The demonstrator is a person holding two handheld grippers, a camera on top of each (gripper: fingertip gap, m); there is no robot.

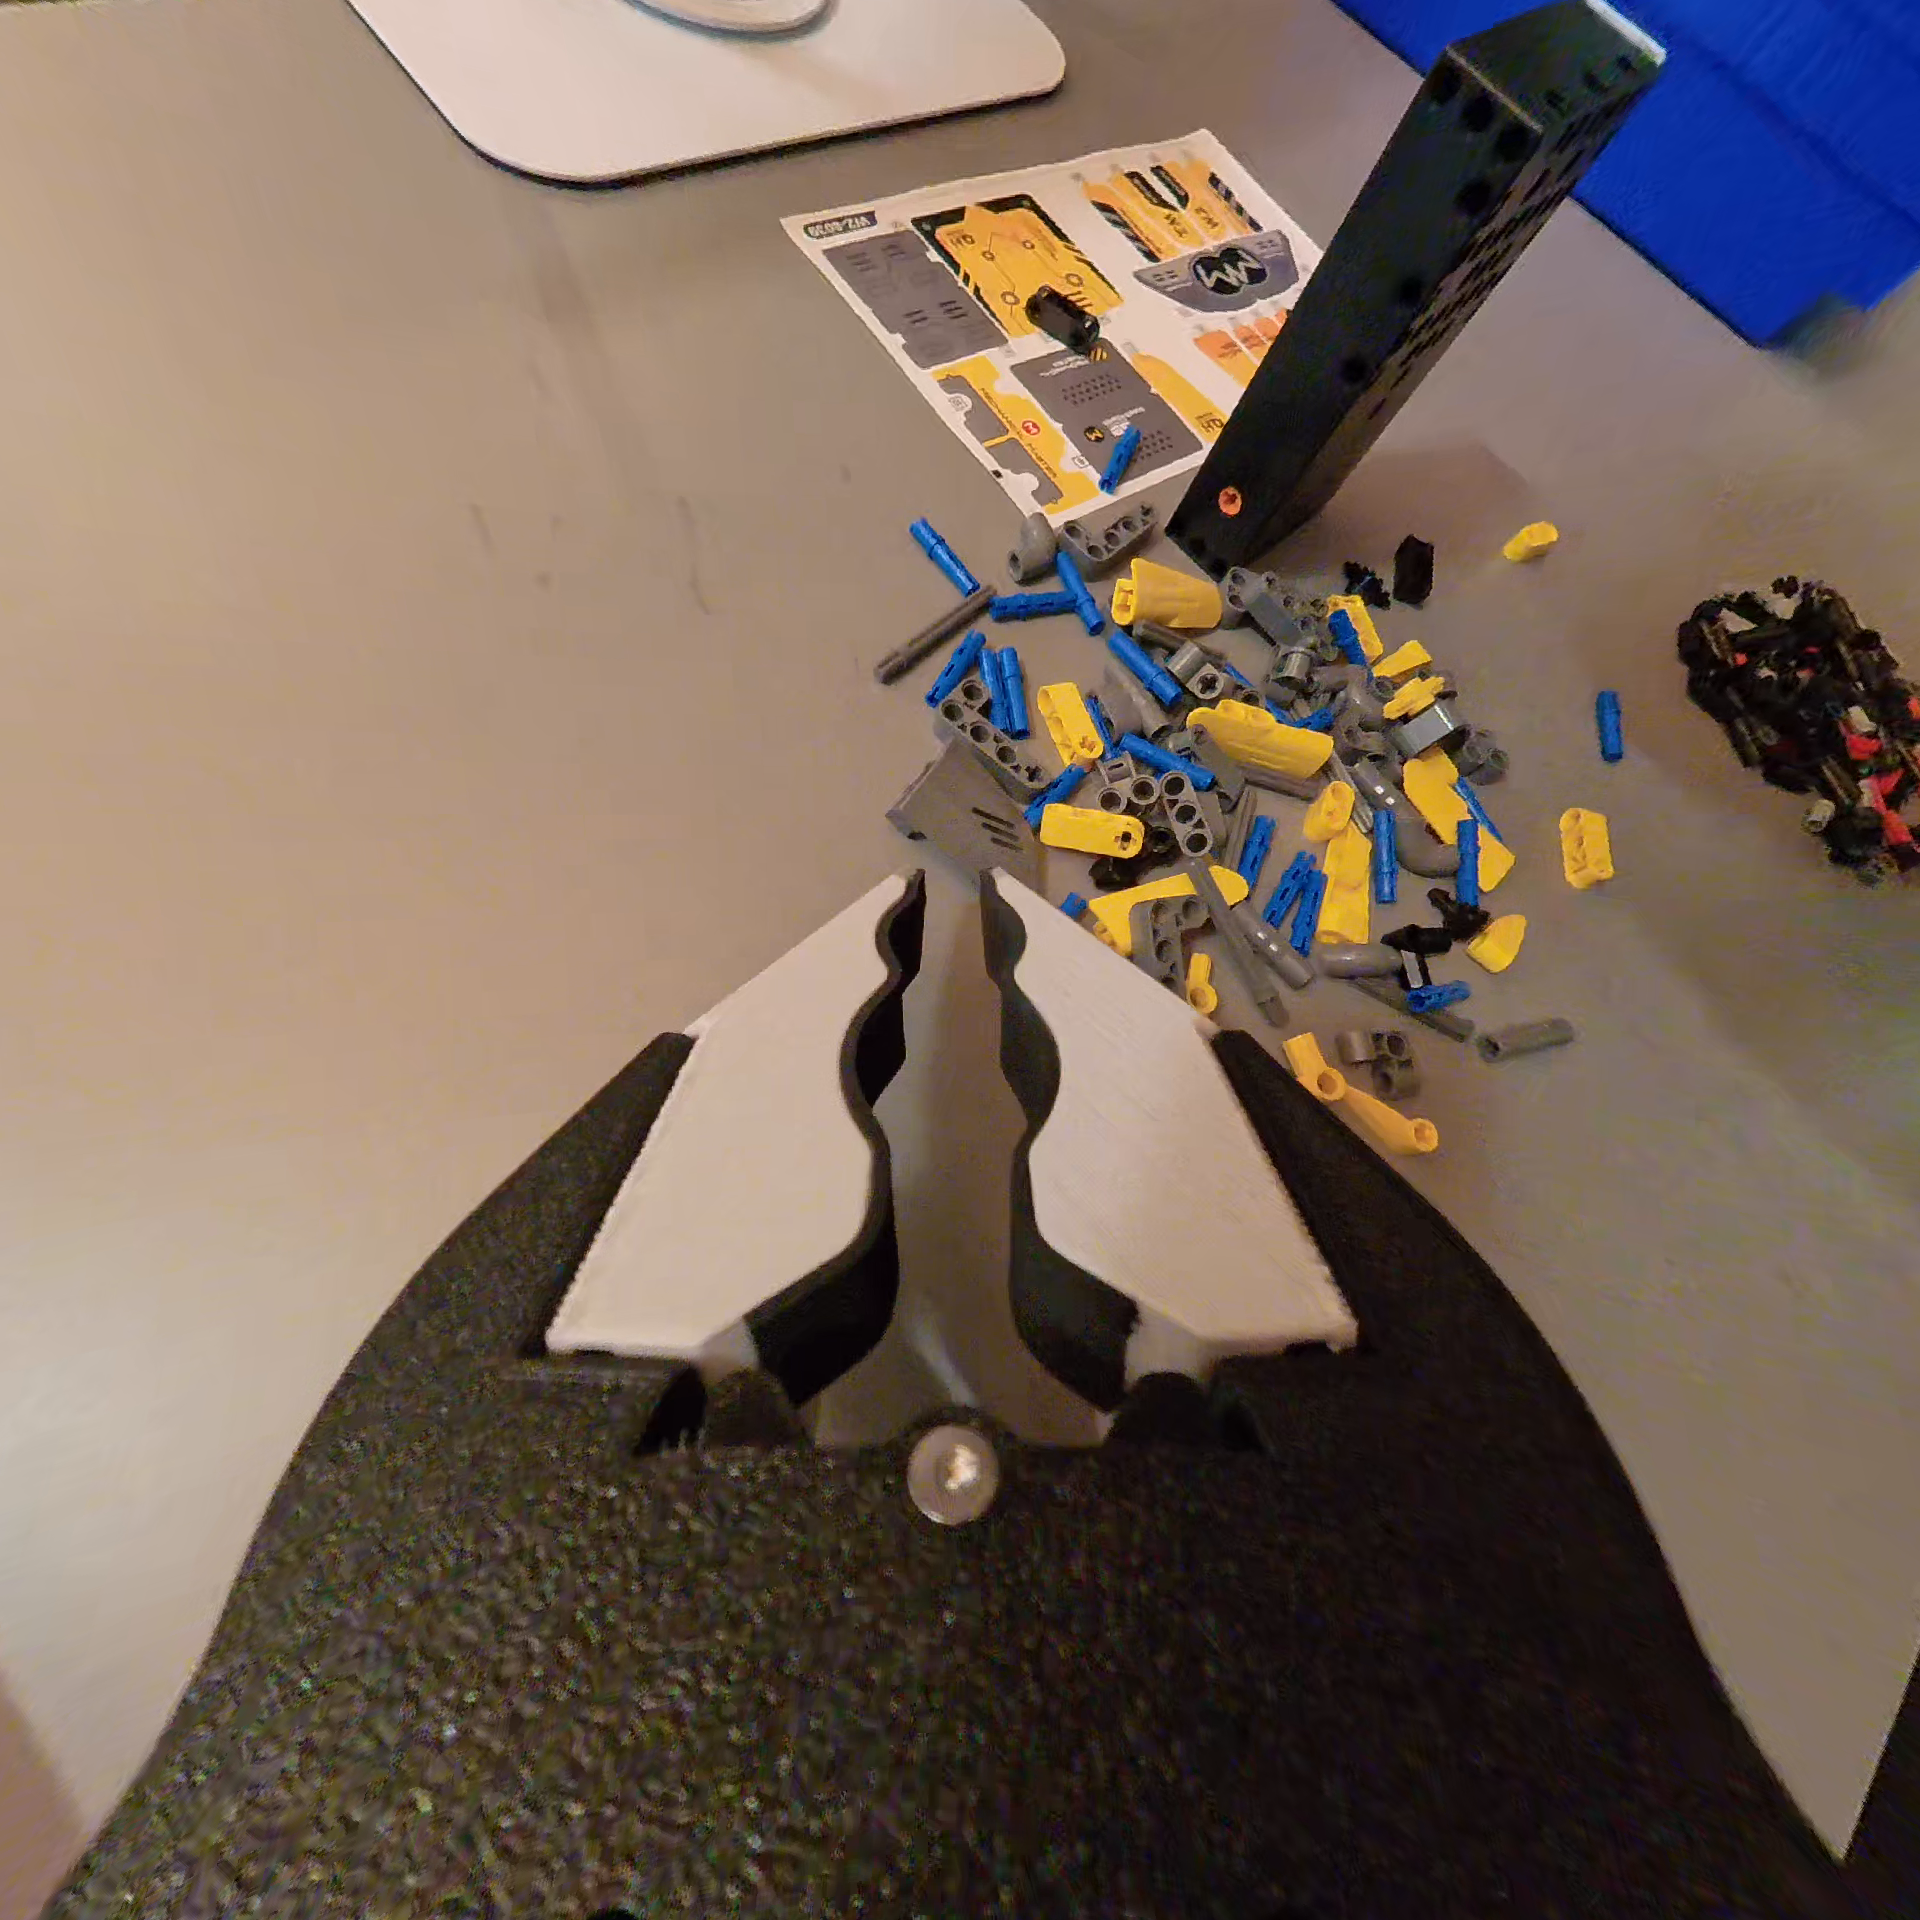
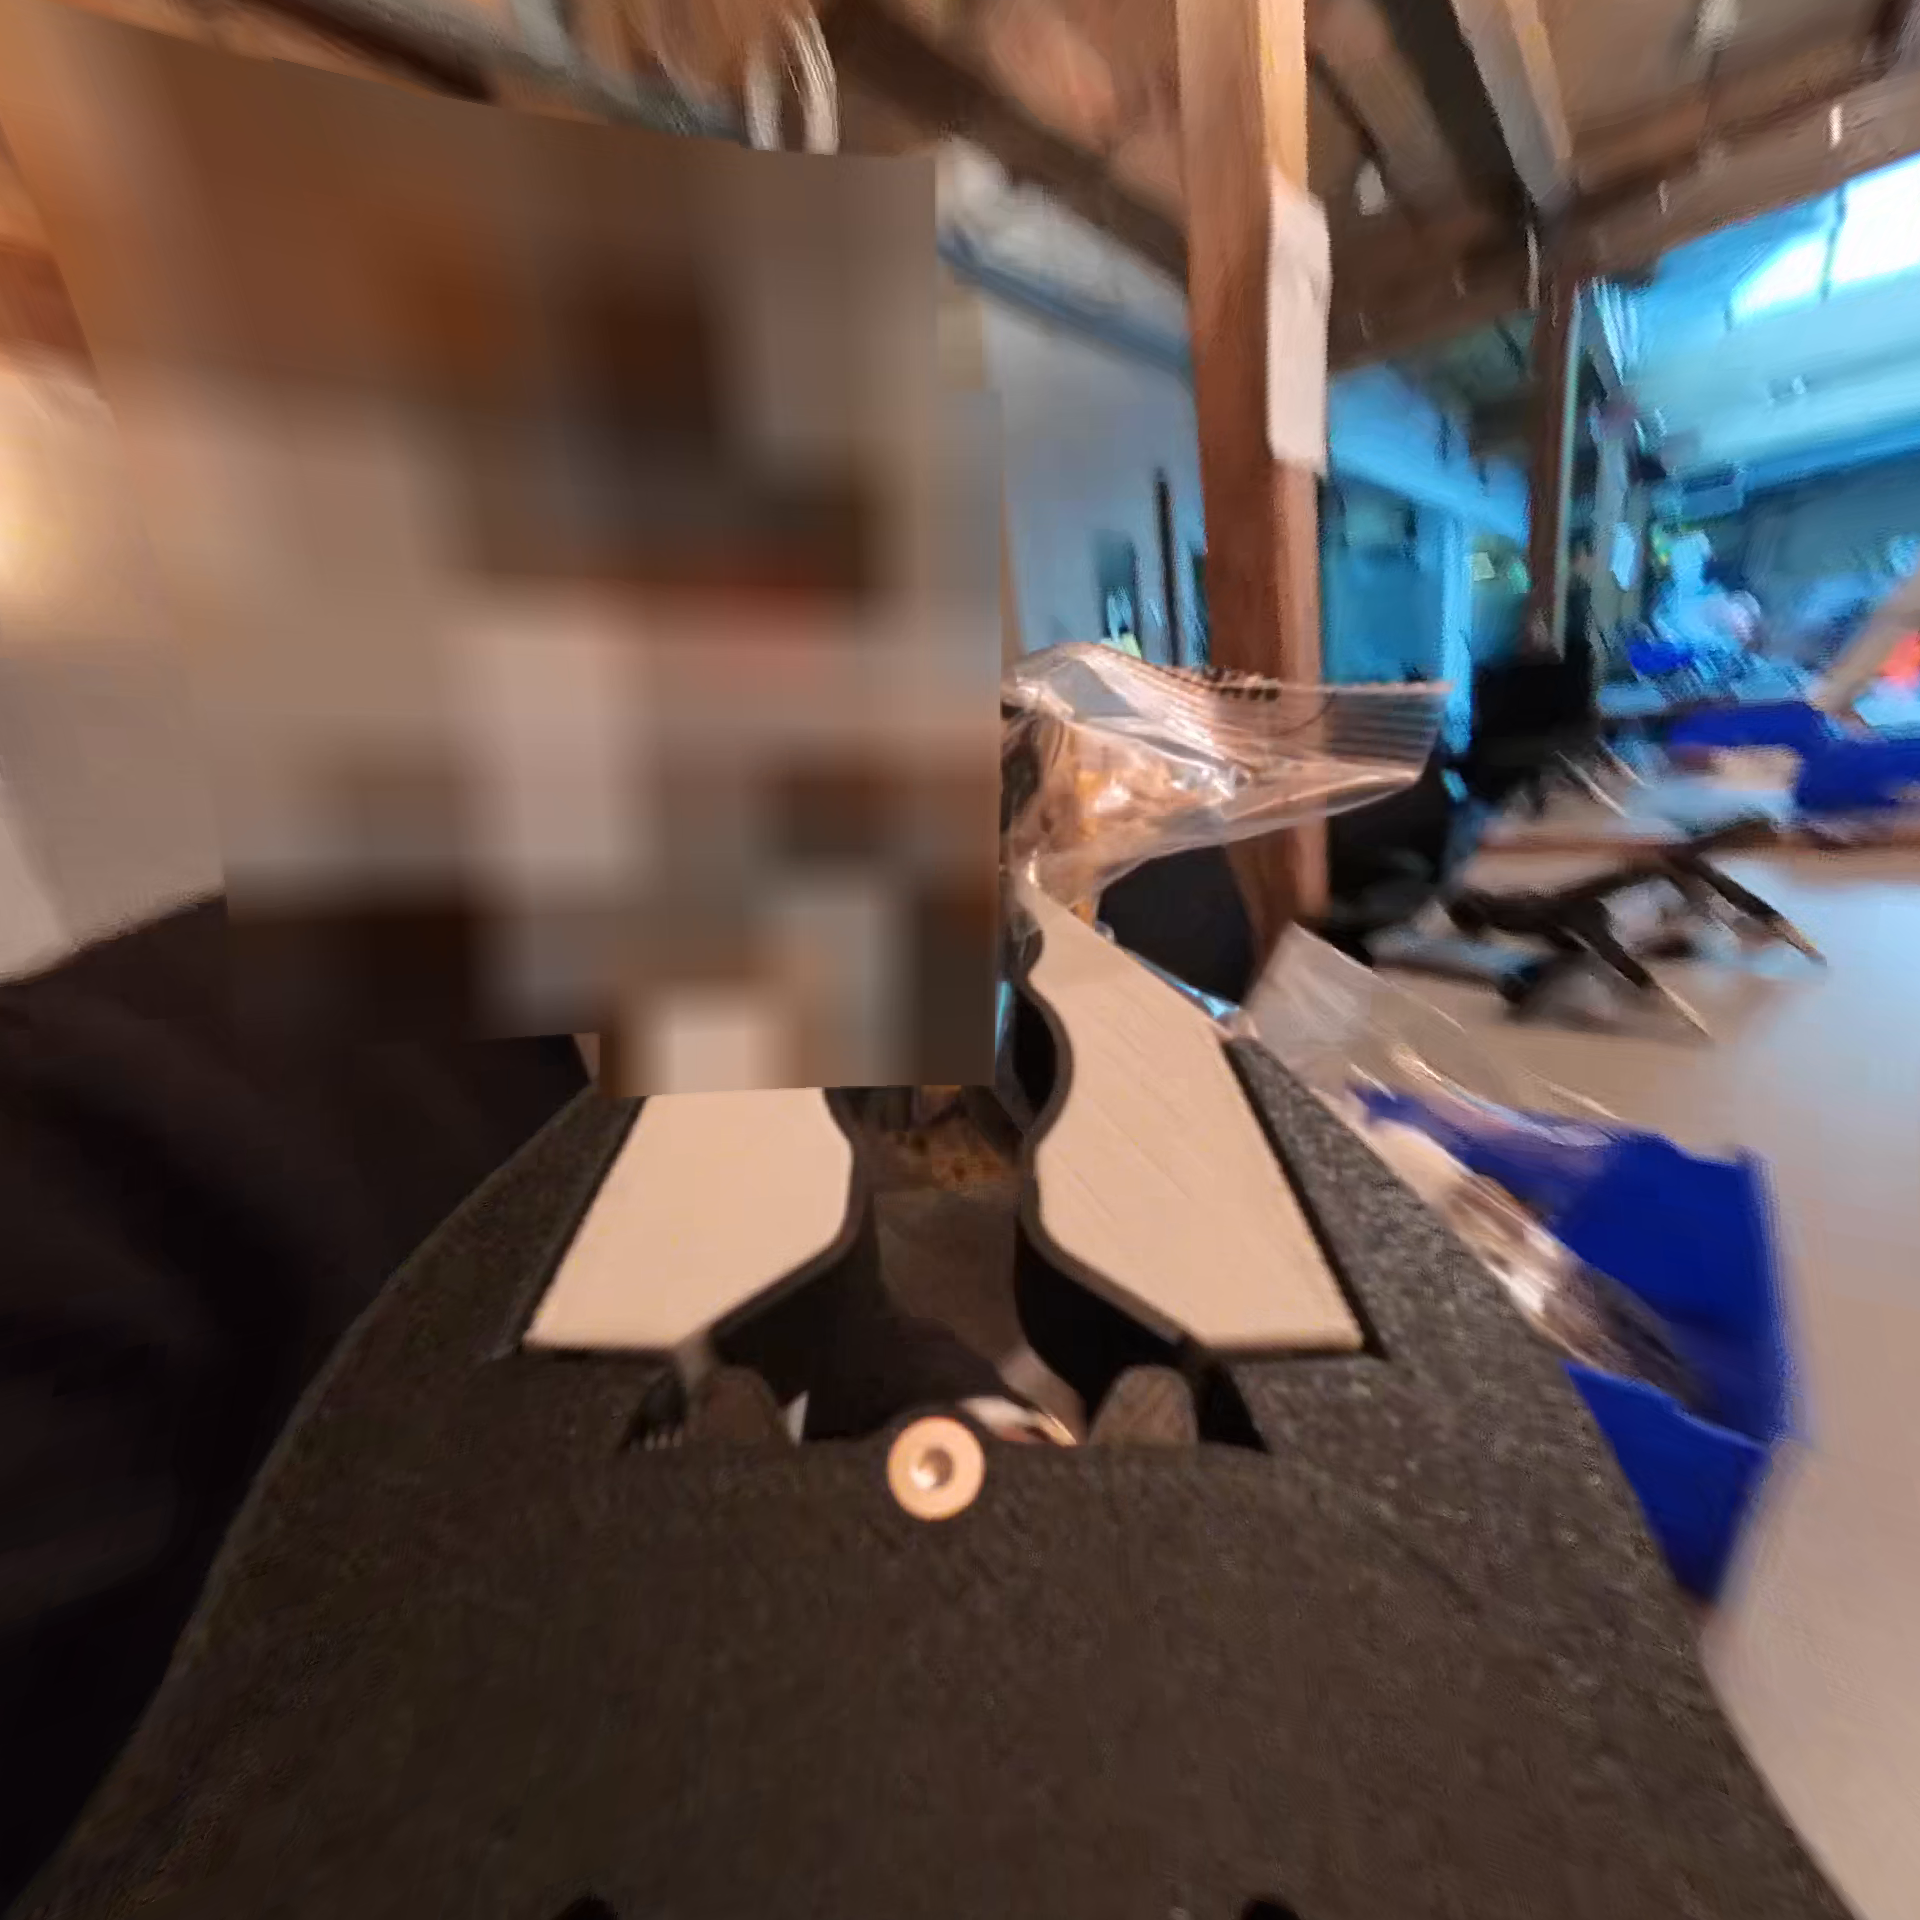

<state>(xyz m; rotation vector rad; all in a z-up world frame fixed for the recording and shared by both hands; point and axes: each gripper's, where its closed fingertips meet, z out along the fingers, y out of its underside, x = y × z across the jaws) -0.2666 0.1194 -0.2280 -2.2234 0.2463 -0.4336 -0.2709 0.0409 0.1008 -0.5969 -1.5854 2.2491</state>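
Note:
My left gripper hovers over the grey table, its jaws nearly together with a narrow slit and nothing between them. Just right of its tips lies a pile of small yellow, blue and grey building pieces. My right gripper is lifted into the air and is shut on a clear plastic bag holding small pieces. Its left fingertip is hidden by a blurred patch; its right finger shows.
A sticker sheet lies behind the pile, and a tall black block with holes leans over it. A black assembled model sits at the right. A monitor base and blue bin are behind. A blue bin and wooden post show in the right wrist view. Tip to tip, the grippers are about 35 cm apart.

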